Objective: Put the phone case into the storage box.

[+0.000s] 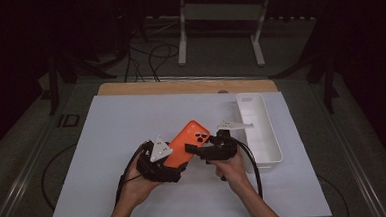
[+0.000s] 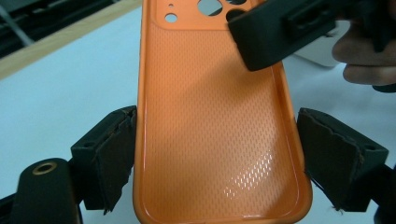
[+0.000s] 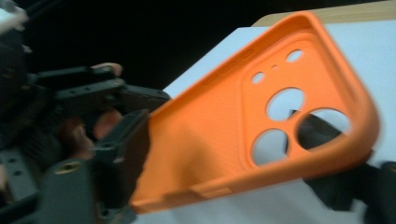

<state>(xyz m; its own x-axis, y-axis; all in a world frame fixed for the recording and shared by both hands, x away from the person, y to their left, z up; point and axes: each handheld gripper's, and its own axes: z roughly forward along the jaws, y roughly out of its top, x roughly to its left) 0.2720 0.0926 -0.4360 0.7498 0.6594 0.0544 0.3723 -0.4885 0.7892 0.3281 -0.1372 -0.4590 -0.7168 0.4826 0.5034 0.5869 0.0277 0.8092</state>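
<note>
While I look for writing, none shows that I can read: the orange case (image 1: 185,143) has a dimpled inside and round camera holes, with no brand or label visible.

Its lower end runs off the bottom of the left gripper view, and its top corner is cut off there too. The right gripper view is blurred, so the case's edges smear. From the high view my hands hide much of both grippers and the case's near end.

My left gripper (image 2: 215,158) has its jaws spread wide, one pad on each long side of the case. The left pad sits against the edge; the right pad looks to touch or stand just off it, so I take this as my hold on the case.

My right gripper (image 3: 224,154) reaches the camera end. One jaw lies inside the case, the other shows dark through the camera holes behind it. Whether the pads press the wall I cannot tell.

The case is held up off the white mat (image 1: 112,142), tilted, over the middle of its near half. A white bin (image 1: 276,149) stands along the mat's right edge, near my right hand (image 1: 231,169).
</note>
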